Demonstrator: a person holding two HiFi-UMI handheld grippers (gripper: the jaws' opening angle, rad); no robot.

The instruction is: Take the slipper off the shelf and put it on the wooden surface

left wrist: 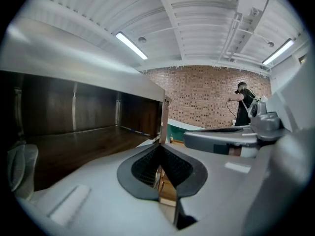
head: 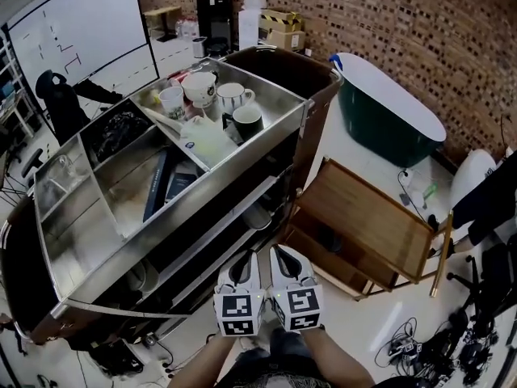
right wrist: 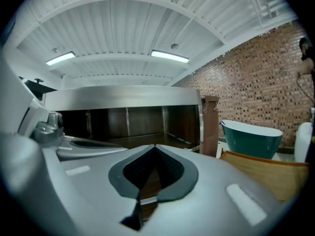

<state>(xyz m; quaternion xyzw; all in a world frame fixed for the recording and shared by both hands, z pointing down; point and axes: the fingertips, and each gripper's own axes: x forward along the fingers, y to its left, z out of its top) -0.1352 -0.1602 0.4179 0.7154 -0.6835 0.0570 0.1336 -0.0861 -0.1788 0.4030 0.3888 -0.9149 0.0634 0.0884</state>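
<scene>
Both grippers hang side by side at the bottom of the head view, in front of a dark cabinet with open shelves. My left gripper is shut, with nothing between its pads. The right gripper is shut and empty too. A pale grey shape that may be the slipper lies on a shelf just beyond the jaws, half hidden under the steel top. The wooden surface stands to the right of the cabinet.
A steel tray top carries cups and dishes. A teal bathtub stands by the brick wall. Cables lie on the floor at the right. A pale object sits at the shelf's left edge; I cannot tell what it is.
</scene>
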